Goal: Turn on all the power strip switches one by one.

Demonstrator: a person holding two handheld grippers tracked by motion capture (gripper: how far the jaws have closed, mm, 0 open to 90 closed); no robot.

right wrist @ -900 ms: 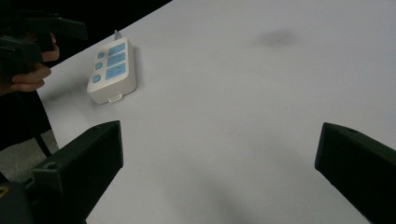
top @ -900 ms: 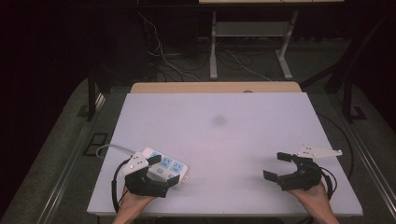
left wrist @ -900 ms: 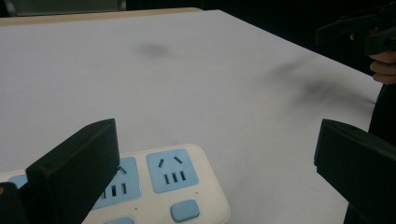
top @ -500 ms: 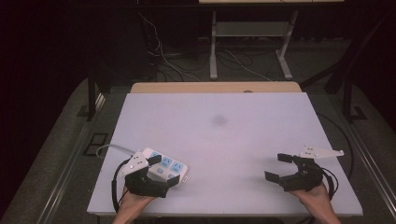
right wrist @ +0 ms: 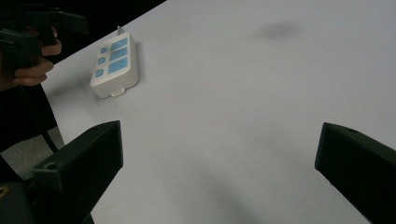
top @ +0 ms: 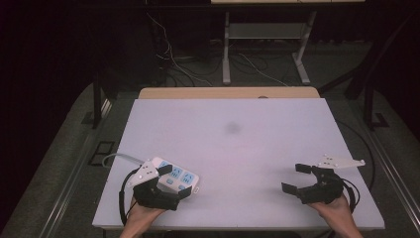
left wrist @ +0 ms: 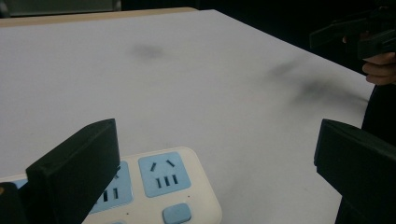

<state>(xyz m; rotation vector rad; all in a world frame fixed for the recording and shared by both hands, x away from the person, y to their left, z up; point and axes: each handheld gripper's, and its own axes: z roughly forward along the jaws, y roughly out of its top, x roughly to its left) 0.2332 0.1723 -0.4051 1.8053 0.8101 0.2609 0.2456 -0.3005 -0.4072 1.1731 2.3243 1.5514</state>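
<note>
Over the power strip (top: pixel 174 177) hovers the left gripper (top: pixel 174 182) (jaws wide, seemingly untouching).

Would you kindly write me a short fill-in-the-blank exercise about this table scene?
1. The sockets on the power strip are coloured ____.
2. The left tool has its jaws ____, over the strip.
3. The right tool has ____ between its jaws.
4. The table top is coloured ____.

Missing words: blue; open; nothing; white

No lettering, brand or number can be read on anything here.
</note>
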